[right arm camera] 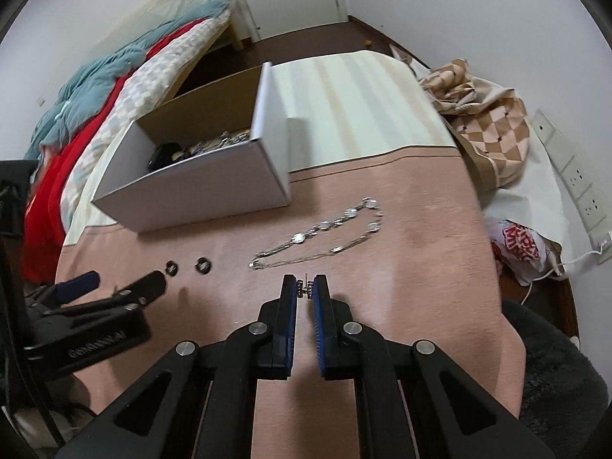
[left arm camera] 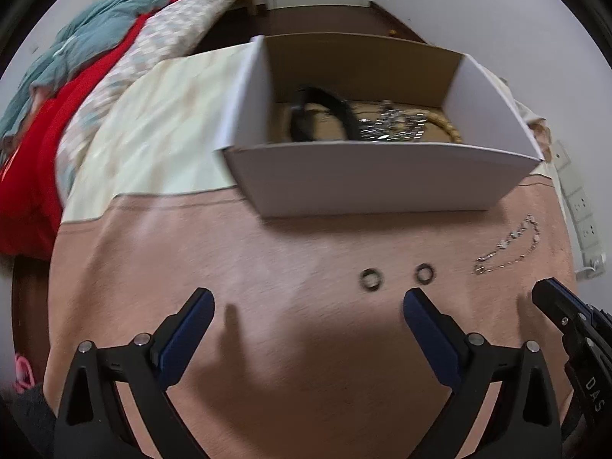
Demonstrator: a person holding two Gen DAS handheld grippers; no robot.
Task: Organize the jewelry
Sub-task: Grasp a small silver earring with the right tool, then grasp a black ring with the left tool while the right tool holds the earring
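My right gripper (right arm camera: 305,282) is shut on a small silver earring (right arm camera: 306,290), pinched between its blue pads just above the pink cloth. A silver chain bracelet (right arm camera: 325,229) lies on the cloth just beyond its tips. Two small dark rings (left arm camera: 370,280) (left arm camera: 423,272) lie side by side just ahead of my left gripper (left arm camera: 308,302), which is open and holds nothing. Its right finger sits close below the nearer ring. A white cardboard box (left arm camera: 382,179) behind them holds a black band, silver chains and a gold piece. The box (right arm camera: 199,195) is at the left in the right wrist view.
A red, teal and checked pile of bedding (left arm camera: 57,114) lies to the left. A power strip (right arm camera: 573,176), a checked cloth bag (right arm camera: 493,134) and a printed plastic bag (right arm camera: 516,248) sit at the right edge. A dark fuzzy cushion (right arm camera: 554,363) is near right.
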